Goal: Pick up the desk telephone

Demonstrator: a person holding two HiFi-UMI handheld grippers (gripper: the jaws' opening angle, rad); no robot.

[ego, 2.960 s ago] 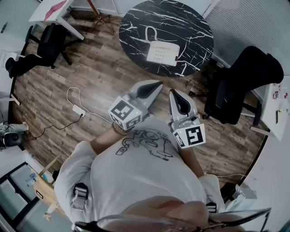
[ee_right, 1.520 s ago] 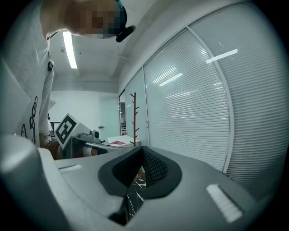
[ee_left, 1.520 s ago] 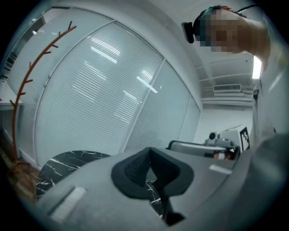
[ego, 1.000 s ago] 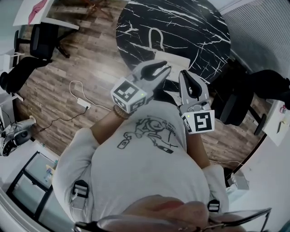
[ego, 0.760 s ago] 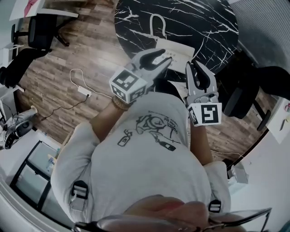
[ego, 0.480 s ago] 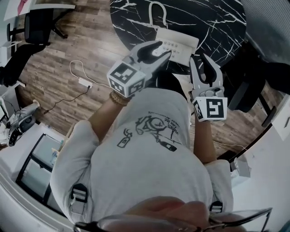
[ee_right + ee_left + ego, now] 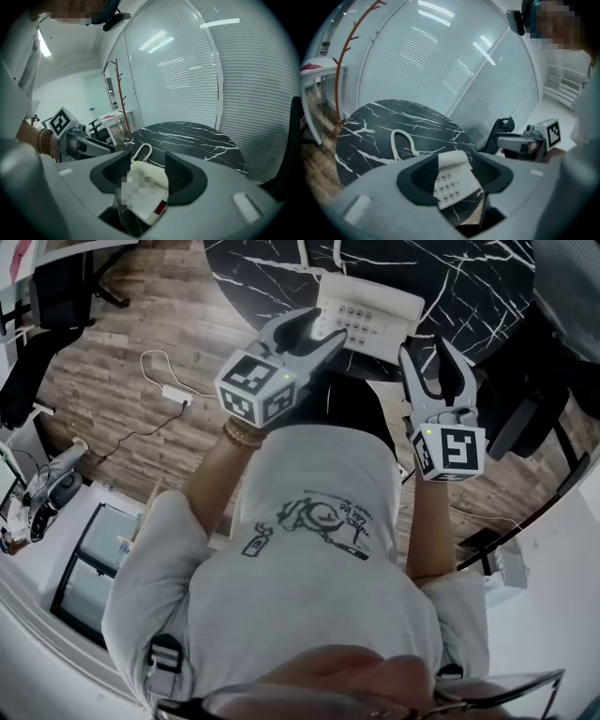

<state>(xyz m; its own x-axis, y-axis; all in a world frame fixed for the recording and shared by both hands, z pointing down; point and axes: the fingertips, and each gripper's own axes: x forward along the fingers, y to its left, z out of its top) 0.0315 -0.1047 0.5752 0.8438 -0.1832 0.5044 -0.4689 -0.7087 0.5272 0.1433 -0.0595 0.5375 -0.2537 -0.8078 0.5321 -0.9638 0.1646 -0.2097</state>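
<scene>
Black marble with white veins covers the round table at the top of the head view. The cream desk telephone sits on it near the edge closest to you, top centre of the frame, keypad up. Its coiled cord loops away across the table top, left of centre in the left gripper view.

Your left gripper is at the phone's lower left corner, its tips overlapping that corner in the head view. Its jaws are apart and opening, and its own view shows the phone framed in the gap with neither pad pressing on it.

Your right gripper is just below and right of the phone, jaws likewise apart and opening. In its own view the phone's end lies in the gap, and the pads are not clamped on it.

Wooden floor fills the upper left of the head view, with a white power strip and its cable lying on it.
</scene>
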